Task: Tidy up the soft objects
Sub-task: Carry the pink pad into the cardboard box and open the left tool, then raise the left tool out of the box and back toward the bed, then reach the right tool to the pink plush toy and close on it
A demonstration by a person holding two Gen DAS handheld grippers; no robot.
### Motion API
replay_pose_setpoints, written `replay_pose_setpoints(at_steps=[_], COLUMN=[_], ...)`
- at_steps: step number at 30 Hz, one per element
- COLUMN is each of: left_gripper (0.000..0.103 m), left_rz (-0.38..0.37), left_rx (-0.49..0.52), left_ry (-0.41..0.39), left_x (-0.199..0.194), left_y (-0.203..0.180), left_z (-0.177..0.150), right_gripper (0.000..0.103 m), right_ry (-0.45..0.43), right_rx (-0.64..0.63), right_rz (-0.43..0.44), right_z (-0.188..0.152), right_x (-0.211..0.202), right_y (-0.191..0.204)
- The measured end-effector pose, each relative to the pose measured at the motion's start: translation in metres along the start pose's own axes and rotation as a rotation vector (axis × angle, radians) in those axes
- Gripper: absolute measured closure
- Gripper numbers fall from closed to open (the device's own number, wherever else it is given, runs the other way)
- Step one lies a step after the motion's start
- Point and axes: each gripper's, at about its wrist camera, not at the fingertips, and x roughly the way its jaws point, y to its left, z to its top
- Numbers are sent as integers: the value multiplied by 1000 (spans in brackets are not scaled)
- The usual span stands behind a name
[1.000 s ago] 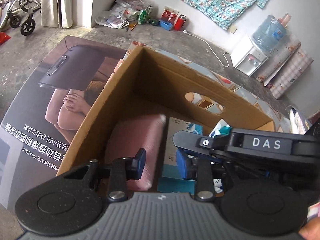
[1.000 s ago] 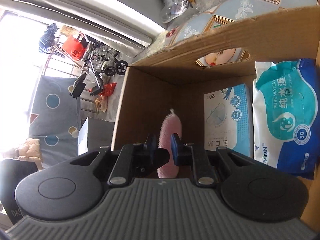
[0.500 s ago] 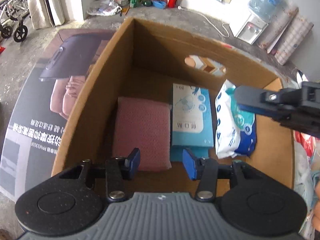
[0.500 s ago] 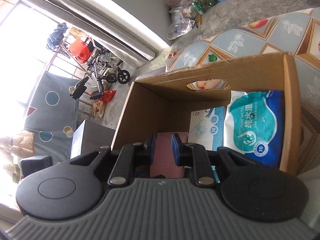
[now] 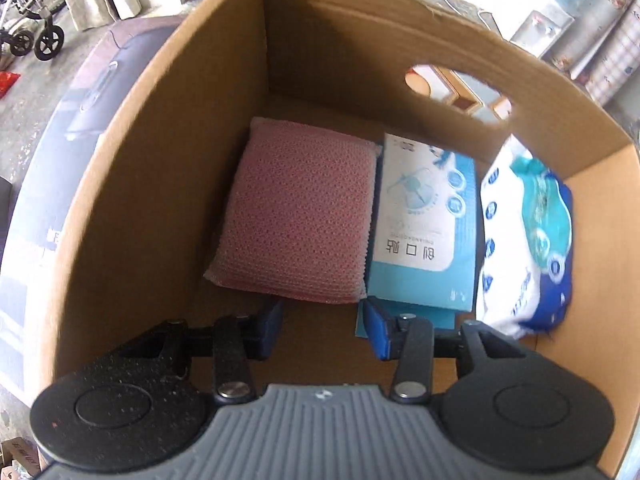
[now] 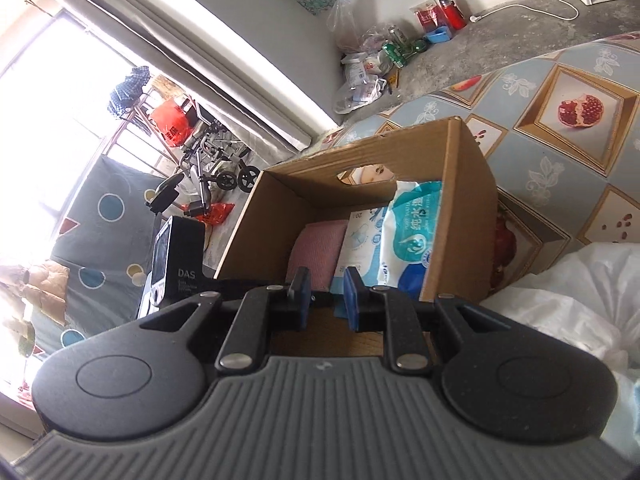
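Note:
An open cardboard box [image 5: 160,160] holds three items side by side. A pink mesh sponge [image 5: 296,208] lies flat at the left. A blue-and-white plaster box [image 5: 424,220] sits in the middle and a wet-wipes pack [image 5: 528,240] at the right. My left gripper [image 5: 324,328] points down into the box just short of the sponge's near edge, open and empty. My right gripper [image 6: 326,300] is outside the box [image 6: 460,200], back from its near wall. It is all but shut, with nothing in the narrow slit. From there I see the sponge [image 6: 320,244] and the wipes [image 6: 412,236].
The box stands on a fruit-patterned cloth [image 6: 560,160]. A white plastic bag [image 6: 580,300] lies to the right of my right gripper. A printed poster sheet [image 5: 60,160] lies left of the box. A wheelchair [image 6: 216,168] and floor clutter [image 6: 380,60] are far off.
The pink sponge stood on edge between my right pads and now lies flat in the box. My right gripper has drawn back out of the box. My left gripper has sunk lower into it.

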Motion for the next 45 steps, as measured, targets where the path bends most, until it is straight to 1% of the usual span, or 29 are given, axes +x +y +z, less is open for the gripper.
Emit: replay_pose_setpoints(at_steps=[2,4,5,7,9,10,11,15,16,17,20,23,26,30,34,36,39,41,44,45], left_gripper=[53,42,39,27,21,20,19,13,13,13,11,11,10,10,10,10,10,12,16,21], left_rz=[5,-8,-12,-13,-20,-21,-17,8,7,4,-35,-104,-193,-286,-346,-374,-406,-436,-479,-484], left_rx=[-14,-29,-36,-50,-50,-47,-42,32,50,65,100,140,178,248,319,370,422,448,490,505], left_ry=[-13,-32,-43,-65,-91,-104,-123,-255,-284,-314,-385,-434,-471,-476,-474,-485,-498,-490,-481,-480], left_x=[-2,-9,-13,-24,-40,-50,-58,-102,-114,-125,-152,-172,-182,-173,-161,-154,-143,-134,-121,-116], left_y=[0,1,2,3,5,4,0,-12,-15,-20,-34,-55,-82,-128,-173,-194,-222,-240,-264,-273], left_z=[0,-2,-3,-8,-18,-21,-19,-49,-57,-66,-89,-117,-145,-182,-211,-225,-241,-247,-257,-260], right_gripper=[85,85,84,84,82,82,79,68,65,61,57,55,54,53,53,53,53,53,53,53], right_ry=[-3,-3,-3,-3,-3,-7,-11,-44,-53,-64,-98,-140,-183,-224,-253,-265,-270,-265,-243,-228], right_rx=[12,22,25,25,22,16,6,-40,-48,-54,-75,-101,-119,-120,-105,-87,-58,-44,-33,-33], right_rz=[-11,-23,-32,-43,-43,-44,-47,-67,-71,-78,-95,-129,-188,-277,-356,-391,-435,-461,-498,-506], right_z=[-3,-8,-11,-17,-24,-27,-30,-43,-46,-49,-59,-71,-84,-97,-108,-113,-119,-120,-119,-118], right_x=[-5,-8,-9,-13,-17,-21,-25,-50,-57,-66,-95,-126,-163,-206,-242,-257,-275,-283,-287,-286], right_y=[-8,-15,-19,-21,-21,-19,-17,-9,-8,-7,-8,-12,-24,-44,-68,-83,-106,-120,-140,-146])
